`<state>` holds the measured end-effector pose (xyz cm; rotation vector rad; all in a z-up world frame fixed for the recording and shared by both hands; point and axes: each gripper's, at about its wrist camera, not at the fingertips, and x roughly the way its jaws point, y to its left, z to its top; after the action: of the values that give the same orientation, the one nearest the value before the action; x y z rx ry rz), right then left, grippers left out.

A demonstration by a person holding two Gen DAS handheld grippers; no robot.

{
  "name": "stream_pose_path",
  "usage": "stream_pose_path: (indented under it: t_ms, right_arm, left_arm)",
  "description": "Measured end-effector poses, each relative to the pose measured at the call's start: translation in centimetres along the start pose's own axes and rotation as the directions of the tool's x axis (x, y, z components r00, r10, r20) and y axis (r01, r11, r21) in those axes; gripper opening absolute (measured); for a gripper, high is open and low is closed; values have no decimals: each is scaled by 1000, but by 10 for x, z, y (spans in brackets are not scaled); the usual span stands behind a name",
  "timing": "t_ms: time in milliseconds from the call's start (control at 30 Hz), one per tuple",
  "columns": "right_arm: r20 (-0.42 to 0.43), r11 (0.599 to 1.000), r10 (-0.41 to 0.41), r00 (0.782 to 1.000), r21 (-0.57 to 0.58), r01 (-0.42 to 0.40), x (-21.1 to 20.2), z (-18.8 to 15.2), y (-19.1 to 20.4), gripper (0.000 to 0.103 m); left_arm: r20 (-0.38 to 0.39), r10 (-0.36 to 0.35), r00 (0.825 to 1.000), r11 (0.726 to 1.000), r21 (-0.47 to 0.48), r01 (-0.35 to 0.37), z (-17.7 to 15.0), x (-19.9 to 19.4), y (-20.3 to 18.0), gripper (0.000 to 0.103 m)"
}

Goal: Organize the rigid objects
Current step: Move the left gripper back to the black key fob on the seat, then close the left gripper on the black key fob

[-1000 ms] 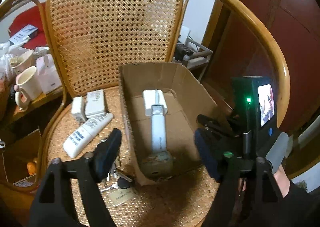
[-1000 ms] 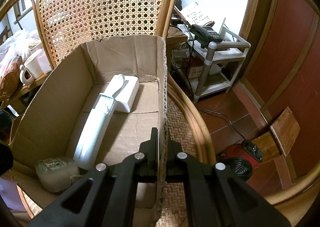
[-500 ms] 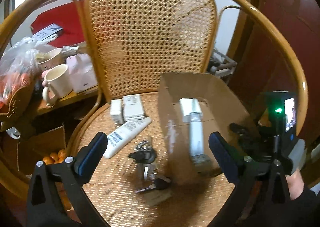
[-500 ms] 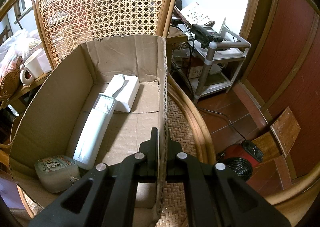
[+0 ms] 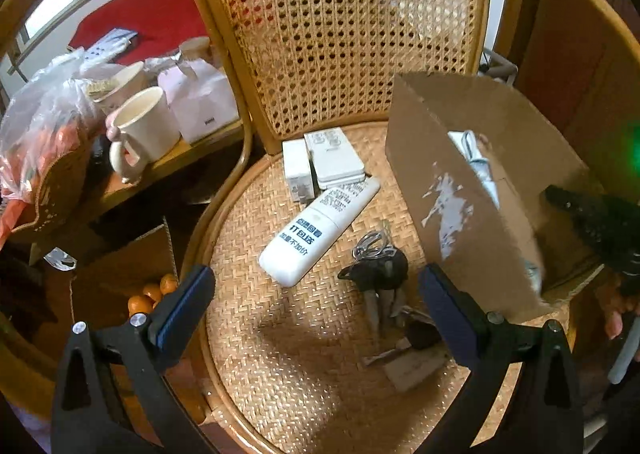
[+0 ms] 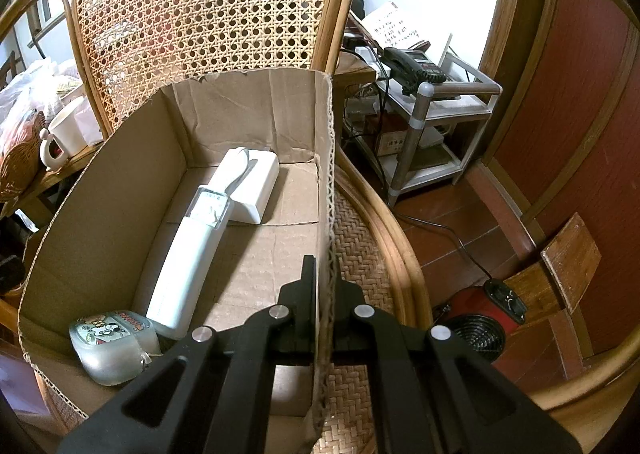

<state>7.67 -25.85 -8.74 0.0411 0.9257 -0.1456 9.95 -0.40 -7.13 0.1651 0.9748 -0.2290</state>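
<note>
My right gripper (image 6: 325, 286) is pinched tight on the right wall of the cardboard box (image 6: 120, 190). Three items inside: one white block (image 6: 258, 182), one long pale tube (image 6: 186, 262), one clear case (image 6: 110, 342). My left gripper (image 5: 316, 294) hangs wide apart, holding nothing, above the wicker seat (image 5: 296, 366): one remote (image 5: 320, 230), two white boxes (image 5: 334, 158), one key bunch (image 5: 380, 274).

Left gripper (image 5: 316, 294) hangs above the chair seat, jaws spread wide, nothing between them. Right gripper (image 6: 325, 278) has jaws pinched tight on the cardboard box's (image 6: 329, 174) right wall near its front corner. Person's hand (image 5: 614, 318) visible behind it at right edge.
</note>
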Motion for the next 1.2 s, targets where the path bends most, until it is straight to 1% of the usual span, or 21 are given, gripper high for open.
stream_pose_path:
  t_ms: [133, 233, 367, 467, 533, 700, 800, 900, 1033, 1133, 1200]
  right_arm:
    - [1, 1000, -3, 1000, -2, 3, 0, -1, 1, 6]
    - [0, 1000, -2, 1000, -2, 2, 0, -1, 1, 6]
    - [0, 1000, -2, 1000, -3, 2, 0, -1, 1, 6]
    - [0, 1000, -2, 1000, -2, 2, 0, -1, 1, 6]
    - [-1, 1000, -2, 1000, -4, 2, 0, 0, 1, 6]
    - [-4, 1000, 0, 1000, -5, 0, 0, 0, 1, 6]
    - [-7, 1000, 1, 1000, -3, -1, 0, 0, 1, 6]
    - [-7, 1000, 2, 1000, -3, -2, 0, 1, 0, 6]
    - [-7, 1000, 1, 1000, -3, -1, 0, 1, 0, 6]
    - [-9, 1000, -1, 1000, 0, 1, 1, 1, 0, 6]
    - [-11, 1000, 3, 1000, 2, -3, 1, 1, 0, 6]
  left_arm:
    - [-32, -45, 998, 999, -5, 45, 2, 18, 0, 101]
    - [-38, -79, 996, 997, -3, 79, 4, 29, 0, 101]
    - [-51, -101, 994, 995, 14, 102, 5, 40, -1, 101]
    - [-66, -84, 994, 995, 48, 88, 4, 50, -2, 101]
    - [-83, -85, 993, 994, 59, 91, 3, 57, -2, 101]
    - [-99, -124, 987, 990, 54, 130, 1, 62, 0, 101]
    - [-82, -155, 985, 986, 51, 159, 1, 59, 1, 100]
    - [-69, -180, 981, 979, 87, 186, 1, 56, -5, 99]
    - [-76, -166, 983, 968, 178, 177, -1, 56, -22, 99]
    - [-101, -178, 979, 961, 197, 195, -3, 60, -27, 97]
    - [-108, -172, 979, 960, 203, 191, -2, 63, -26, 94]
